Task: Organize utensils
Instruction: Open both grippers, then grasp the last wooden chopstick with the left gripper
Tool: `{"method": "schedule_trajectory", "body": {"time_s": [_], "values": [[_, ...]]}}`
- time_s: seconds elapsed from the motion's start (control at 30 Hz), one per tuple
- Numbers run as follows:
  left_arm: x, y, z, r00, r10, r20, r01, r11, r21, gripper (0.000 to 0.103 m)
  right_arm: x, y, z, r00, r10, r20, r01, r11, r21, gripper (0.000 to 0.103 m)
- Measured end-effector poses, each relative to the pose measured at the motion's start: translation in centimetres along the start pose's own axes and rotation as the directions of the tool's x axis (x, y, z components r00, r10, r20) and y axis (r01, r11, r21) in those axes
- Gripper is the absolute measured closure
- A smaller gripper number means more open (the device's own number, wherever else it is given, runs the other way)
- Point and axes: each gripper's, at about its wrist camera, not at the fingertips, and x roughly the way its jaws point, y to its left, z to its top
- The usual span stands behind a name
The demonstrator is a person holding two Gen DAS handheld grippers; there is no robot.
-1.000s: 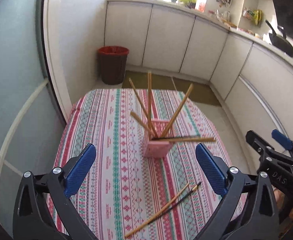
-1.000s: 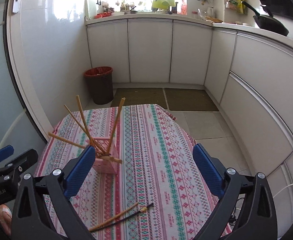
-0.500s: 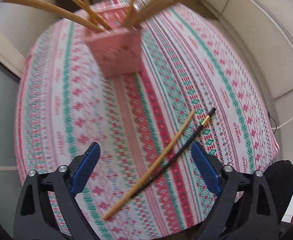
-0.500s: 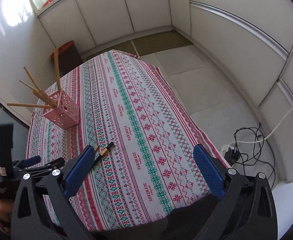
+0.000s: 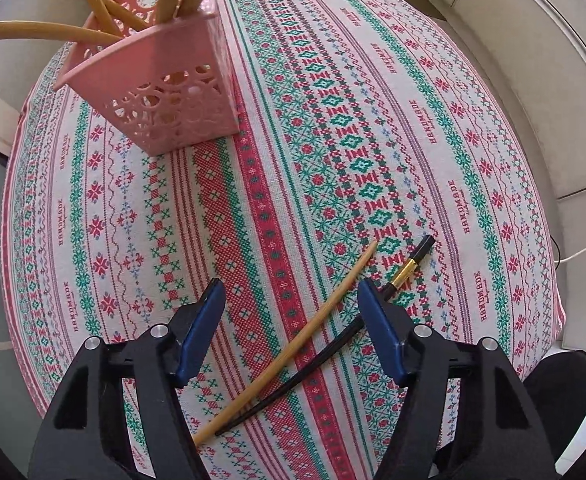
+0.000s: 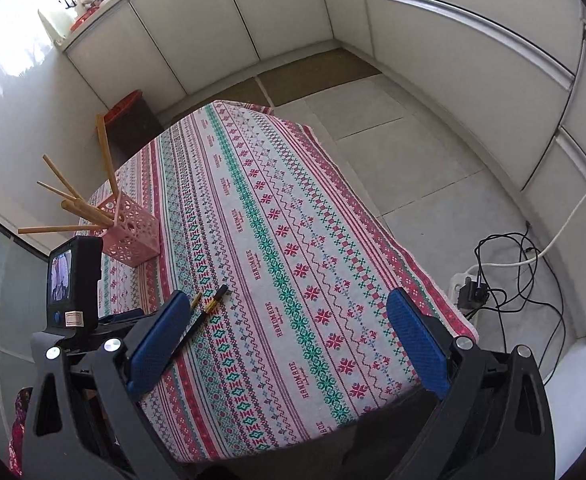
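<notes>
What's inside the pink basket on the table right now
The pink basket holds several wooden chopsticks, fanned out and leaning over its rim. Their lower ends show only partly through the cut-out wall; the basket's floor is hidden, so anything smaller in there can't be seen.

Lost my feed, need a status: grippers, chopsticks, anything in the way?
Left gripper closing over the wooden chopstick, no grip yet. Right gripper open, empty. Black chopstick lies right beside the wooden one. Pink holder stands clear.

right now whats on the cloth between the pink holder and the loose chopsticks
Nothing: in the left wrist view only bare tablecloth separates pink holder from the chopsticks.
</notes>
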Motion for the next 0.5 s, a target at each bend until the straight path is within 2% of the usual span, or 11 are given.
{"method": "schedule_trajectory", "body": {"time_s": [0.07, 0.13, 0.2, 0.27, 0.3, 0.5], "values": [[0.4, -0.4, 0.0, 1.000, 0.001, -0.010, -0.001, 1.000, 0.012, 0.046, 0.1, -0.1, -0.1, 1.000, -0.002, -0.005, 0.002, 1.000, 0.004, 0.007], [1.2, -0.7, -0.1, 0.999, 0.008, -0.031, -0.007, 0.999, 0.033, 0.058, 0.1, -0.2, 0.0, 1.000, -0.005, -0.009, 0.005, 1.000, 0.012, 0.007], [1.9, -1.3, -0.5, 0.999, 0.010, -0.040, -0.008, 0.999, 0.051, 0.063, 0.2, -0.3, 0.0, 1.000, -0.006, -0.013, 0.006, 1.000, 0.022, 0.007], [1.8, -1.5, -0.8, 1.000, 0.015, -0.010, -0.014, 0.998, 0.069, 0.076, 0.4, -0.2, 0.0, 1.000, -0.007, -0.020, 0.008, 1.000, 0.024, 0.007], [1.7, -1.4, -1.0, 1.000, 0.018, -0.002, -0.018, 0.997, 0.073, 0.090, 0.6, -0.1, 0.0, 1.000, -0.008, -0.024, 0.009, 1.000, 0.023, 0.007], [0.6, 1.6, -3.7, 0.996, 0.026, 0.089, -0.031, 0.998, 0.055, 0.098, 2.9, 2.4, -0.2, 0.997, -0.016, -0.072, 0.015, 1.000, -0.021, 0.007]]}}
